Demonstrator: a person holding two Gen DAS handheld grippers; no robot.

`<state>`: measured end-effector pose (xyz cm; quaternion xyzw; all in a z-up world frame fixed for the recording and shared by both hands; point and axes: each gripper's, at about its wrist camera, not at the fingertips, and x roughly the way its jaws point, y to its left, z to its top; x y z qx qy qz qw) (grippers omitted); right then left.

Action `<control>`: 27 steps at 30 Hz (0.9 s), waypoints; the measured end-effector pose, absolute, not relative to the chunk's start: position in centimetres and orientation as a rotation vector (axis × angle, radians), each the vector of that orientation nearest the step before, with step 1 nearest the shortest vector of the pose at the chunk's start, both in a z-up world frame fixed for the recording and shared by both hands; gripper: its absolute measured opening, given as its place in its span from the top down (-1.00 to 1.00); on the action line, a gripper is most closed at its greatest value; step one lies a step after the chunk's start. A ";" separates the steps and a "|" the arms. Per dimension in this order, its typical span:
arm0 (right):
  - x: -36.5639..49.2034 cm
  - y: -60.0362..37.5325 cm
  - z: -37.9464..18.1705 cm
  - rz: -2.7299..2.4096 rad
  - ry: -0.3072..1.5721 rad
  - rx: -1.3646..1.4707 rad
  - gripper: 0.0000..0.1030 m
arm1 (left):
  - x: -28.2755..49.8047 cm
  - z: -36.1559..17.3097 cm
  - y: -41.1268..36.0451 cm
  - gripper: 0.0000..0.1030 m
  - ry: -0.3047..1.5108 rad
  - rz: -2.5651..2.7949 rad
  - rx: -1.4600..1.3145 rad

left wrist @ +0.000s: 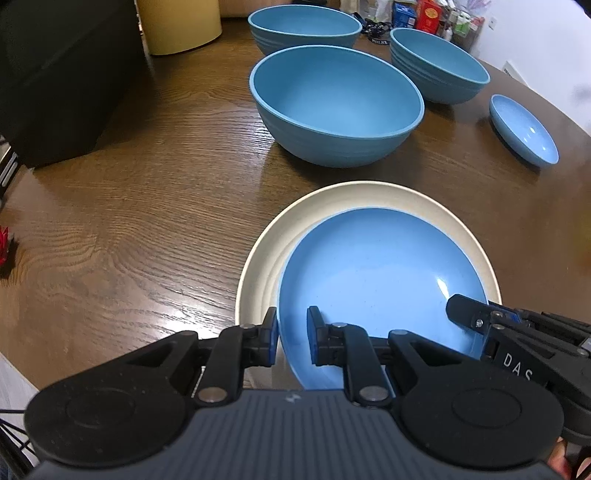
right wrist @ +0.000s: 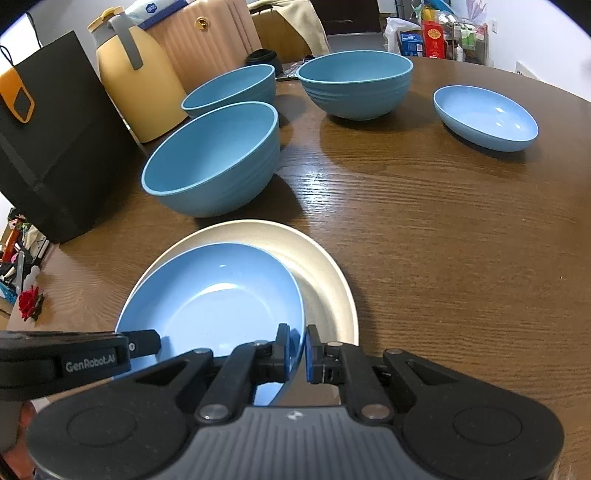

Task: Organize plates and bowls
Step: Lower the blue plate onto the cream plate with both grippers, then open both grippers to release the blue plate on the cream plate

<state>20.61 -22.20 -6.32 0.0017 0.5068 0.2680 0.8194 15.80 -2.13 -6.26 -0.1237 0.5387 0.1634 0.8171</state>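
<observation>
In the left wrist view the left gripper (left wrist: 292, 334) pinched the blue plate's (left wrist: 380, 284) near rim over the cream plate (left wrist: 332, 201), likely for stacking, with bare table (left wrist: 147, 221) leftward; in the right wrist view the right gripper (right wrist: 296, 352) clamped the opposite rim, open wood to its right.

I work over a round, dark wooden table (right wrist: 424, 229) with strong grain and window-like glints. Behind its far edge I see a padded beige chair (right wrist: 207, 40), and to that chair's right a white wall (right wrist: 535, 33) behind cluttered shelves (right wrist: 461, 37).
</observation>
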 end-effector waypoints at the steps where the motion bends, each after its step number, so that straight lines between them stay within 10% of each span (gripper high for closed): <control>1: 20.6 -22.1 -6.4 0.566 1.079 0.004 0.85 | 15.8 -6.4 -2.0 0.69 1.150 0.342 -0.259; 27: 18.8 -22.3 -6.9 0.464 1.027 0.075 0.78 | 16.4 -6.9 -2.7 0.44 1.162 0.268 -0.127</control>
